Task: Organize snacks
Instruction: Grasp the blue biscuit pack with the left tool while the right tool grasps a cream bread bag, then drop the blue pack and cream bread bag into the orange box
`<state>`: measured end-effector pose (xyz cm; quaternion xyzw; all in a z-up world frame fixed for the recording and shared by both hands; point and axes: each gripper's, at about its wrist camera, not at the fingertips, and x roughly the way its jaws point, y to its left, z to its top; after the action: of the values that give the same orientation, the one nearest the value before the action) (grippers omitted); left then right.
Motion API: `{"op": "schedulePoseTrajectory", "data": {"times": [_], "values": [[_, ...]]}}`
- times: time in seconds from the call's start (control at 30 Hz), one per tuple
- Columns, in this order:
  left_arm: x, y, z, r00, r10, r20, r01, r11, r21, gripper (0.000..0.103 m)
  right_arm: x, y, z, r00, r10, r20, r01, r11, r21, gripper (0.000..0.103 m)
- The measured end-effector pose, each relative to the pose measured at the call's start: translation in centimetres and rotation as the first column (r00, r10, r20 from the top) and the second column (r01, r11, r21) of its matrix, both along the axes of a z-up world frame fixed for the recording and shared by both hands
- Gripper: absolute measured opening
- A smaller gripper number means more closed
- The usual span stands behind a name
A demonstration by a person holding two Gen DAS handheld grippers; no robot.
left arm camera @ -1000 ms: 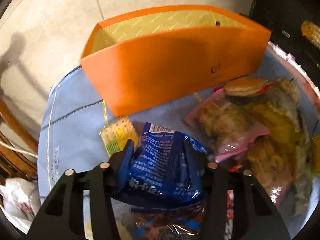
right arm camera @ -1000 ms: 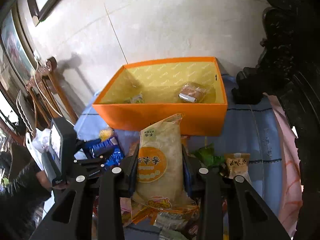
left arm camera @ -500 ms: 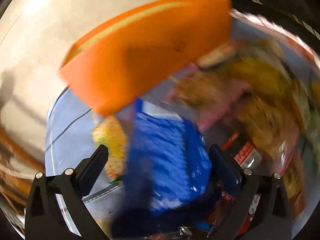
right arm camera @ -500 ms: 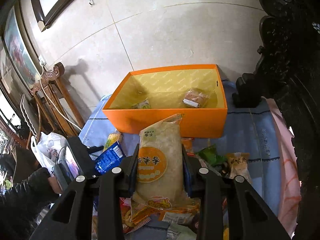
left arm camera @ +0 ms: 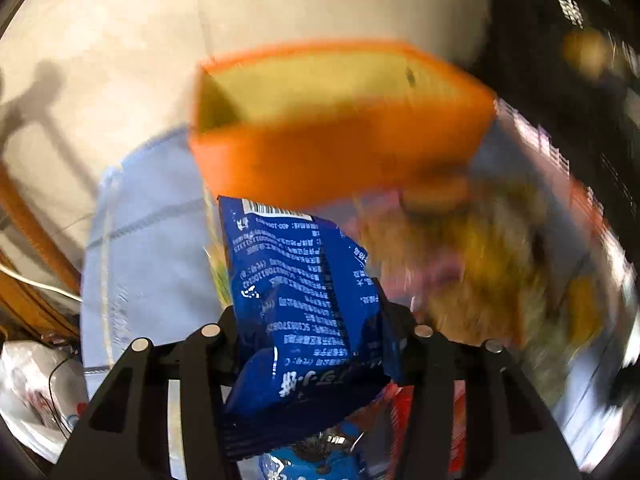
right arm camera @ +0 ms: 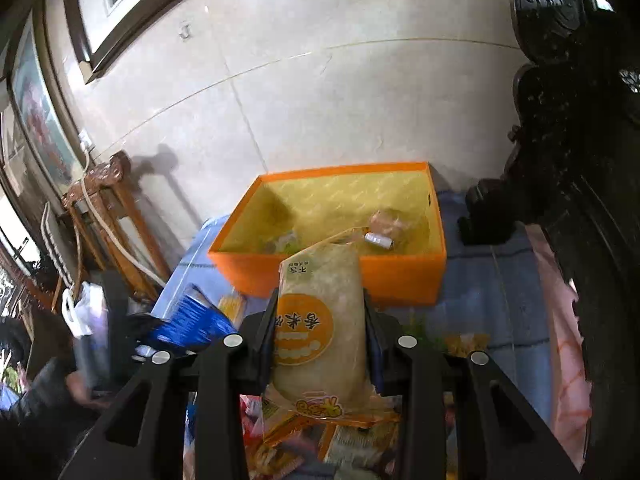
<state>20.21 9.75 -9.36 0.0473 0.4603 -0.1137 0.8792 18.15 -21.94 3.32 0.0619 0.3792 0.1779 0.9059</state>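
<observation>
Left tongs [left arm camera: 308, 320]: closing on blue packet [left arm camera: 304, 292]. Right tongs [right arm camera: 320, 320]: nipped narrow on pale rice-cracker bag [right arm camera: 320, 320]. Both held above loose snacks, short of orange box [right arm camera: 400, 276] at desk's far edge. Risk: slick film slipping, bags dropping short.

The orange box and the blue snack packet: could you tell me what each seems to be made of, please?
The orange box looks like matte stiff cardboard: flat thin walls, crisp corners, a yellow printed lining. The blue snack packet seems to be glossy plastic film: it creases, glints, and carries printed text and a barcode.
</observation>
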Motion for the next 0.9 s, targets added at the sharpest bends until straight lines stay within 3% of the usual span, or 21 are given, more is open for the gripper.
{"op": "schedulePoseTrajectory", "data": {"times": [0.1,0.2,0.37,0.47,0.5,0.53,0.57,0.63,0.73,0.83,0.9], "values": [[2.2,0.4,5.1,0.987,0.139,0.08,-0.131,0.987,-0.095,0.048,3.1,0.6,0.0,1.0,-0.022,0.018,0.022,1.0,-0.014,0.036],[5.3,-0.5,8.1,0.976,0.161,0.149,-0.154,0.986,-0.057,0.048,6.8,1.9,-0.2,0.999,-0.03,0.026,0.032,0.997,-0.069,0.036],[9.8,-1.4,9.7,0.967,0.153,0.202,-0.143,0.988,-0.062,0.048,13.4,2.7,-1.2,0.997,-0.082,0.004,0.081,0.986,-0.145,0.036],[11.7,-1.8,8.8,0.974,0.143,0.173,-0.14,0.99,-0.03,0.048,16.0,2.7,-2.1,0.996,-0.077,-0.034,0.072,0.989,-0.132,0.037],[11.9,-1.7,8.4,0.976,0.144,0.164,-0.139,0.989,-0.038,0.048,16.6,2.7,-2.4,0.996,-0.075,-0.037,0.07,0.989,-0.128,0.051],[12.6,-1.8,7.9,0.975,0.158,0.154,-0.153,0.987,-0.041,0.061,17.1,2.6,-2.7,0.995,-0.095,-0.043,0.088,0.986,-0.138,0.095],[12.9,-1.7,7.6,0.971,0.18,0.157,-0.178,0.984,-0.022,0.096,17.3,2.4,-2.9,0.992,-0.123,-0.041,0.116,0.983,-0.142,0.098],[12.8,-1.6,7.4,0.954,0.209,0.213,-0.224,0.973,0.052,0.099,17.3,1.9,-3.0,0.99,-0.136,-0.042,0.131,0.985,-0.11,0.099],[10.5,-1.4,7.0,0.946,0.146,0.291,-0.2,0.965,0.168,0.099,15.6,1.3,-3.6,0.993,-0.107,-0.058,0.102,0.991,-0.082,0.099],[6.6,-0.6,5.1,0.961,0.103,0.258,-0.164,0.96,0.228,0.099,12.2,1.5,-5.8,0.989,-0.086,-0.12,0.07,0.989,-0.131,0.099],[4.0,-0.1,3.0,0.97,0.115,0.215,-0.165,0.959,0.23,0.099,9.5,1.9,-8.4,0.982,-0.075,-0.171,0.05,0.988,-0.144,0.099]]}}
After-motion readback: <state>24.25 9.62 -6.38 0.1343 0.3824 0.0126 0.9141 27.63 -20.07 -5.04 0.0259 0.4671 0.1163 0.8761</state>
